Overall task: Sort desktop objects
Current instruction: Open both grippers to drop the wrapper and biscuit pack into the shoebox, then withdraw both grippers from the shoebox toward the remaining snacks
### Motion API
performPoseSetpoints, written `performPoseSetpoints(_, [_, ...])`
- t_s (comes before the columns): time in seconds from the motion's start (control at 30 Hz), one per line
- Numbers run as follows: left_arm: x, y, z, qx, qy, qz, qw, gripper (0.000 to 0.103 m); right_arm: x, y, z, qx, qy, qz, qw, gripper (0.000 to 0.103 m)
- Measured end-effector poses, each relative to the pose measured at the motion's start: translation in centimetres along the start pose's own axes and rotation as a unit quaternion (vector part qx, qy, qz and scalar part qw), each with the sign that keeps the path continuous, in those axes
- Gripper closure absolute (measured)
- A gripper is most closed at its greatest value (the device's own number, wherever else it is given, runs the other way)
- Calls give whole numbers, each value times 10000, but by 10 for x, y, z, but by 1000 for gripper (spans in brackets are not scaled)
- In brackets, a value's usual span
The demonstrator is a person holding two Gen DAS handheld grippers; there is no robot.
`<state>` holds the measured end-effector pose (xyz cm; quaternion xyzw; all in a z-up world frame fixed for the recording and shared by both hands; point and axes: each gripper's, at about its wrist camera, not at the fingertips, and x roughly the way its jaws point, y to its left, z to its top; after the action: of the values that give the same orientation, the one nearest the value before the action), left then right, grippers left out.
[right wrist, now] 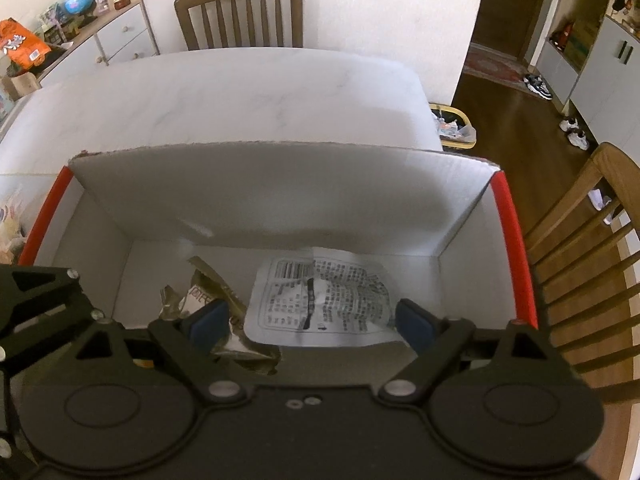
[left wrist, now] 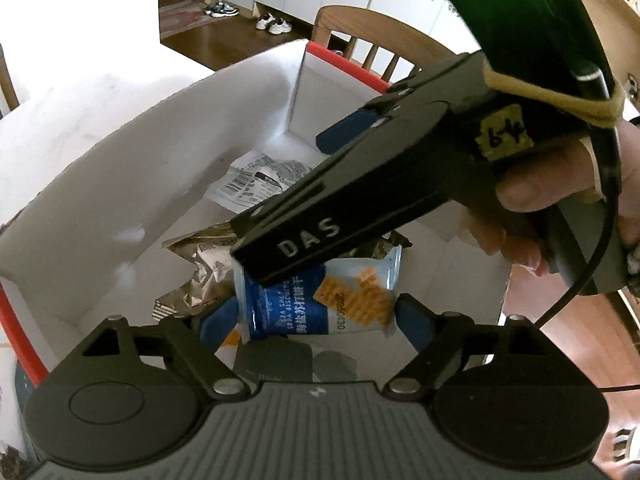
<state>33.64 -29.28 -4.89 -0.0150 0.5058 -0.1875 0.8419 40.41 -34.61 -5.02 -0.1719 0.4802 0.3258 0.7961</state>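
Observation:
A white cardboard box (left wrist: 100,200) with red edges stands open below both grippers. A blue soda-biscuit packet (left wrist: 320,304) sits between the pads of my left gripper (left wrist: 316,320), which are spread to its sides and do not squeeze it. Under it lies a gold-brown wrapper (left wrist: 196,268), and further back a white printed packet (left wrist: 260,180). My right gripper (right wrist: 308,320) hangs open over the box (right wrist: 280,192), with nothing between its pads. The white packet (right wrist: 320,300) and the gold wrapper (right wrist: 208,300) lie on the box floor below it. One of its blue pads (left wrist: 348,128) shows in the left wrist view.
The box stands on a white marble table (right wrist: 240,92). Wooden chairs stand at the far side (right wrist: 240,12) and on the right (right wrist: 580,260). A yellow-rimmed bin (right wrist: 456,128) stands on the floor beyond the table corner. A hand (left wrist: 560,200) holds the right gripper.

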Motion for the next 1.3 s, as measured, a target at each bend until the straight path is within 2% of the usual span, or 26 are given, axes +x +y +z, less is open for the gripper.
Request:
performPoseSetpoints(0.2, [-13, 0, -5, -19, -208, -39, 9998, 6, -12, -2, 3, 25, -95, -30, 9999, 11])
performPoseSetpoints(0.57, [-56, -5, -17, -59, -733, 30, 9973, 5, -41, -1, 2, 116, -297, 6, 9995, 11])
performPoseSetpoints(0.73, [-81, -2, -30, -191, -981, 199, 9948, 5, -51, 5, -4, 177, -378, 101, 9991, 11])
performPoseSetpoints(1.07, [-114, 19, -57, -521, -1444, 447, 9871, 5, -80, 36, -9, 183, -699, 340, 9968, 11])
performPoseSetpoints(1.3, [-138, 29, -78, -444, -1654, 468, 9841, 5, -97, 67, -14, 323, -899, 385, 9947, 11])
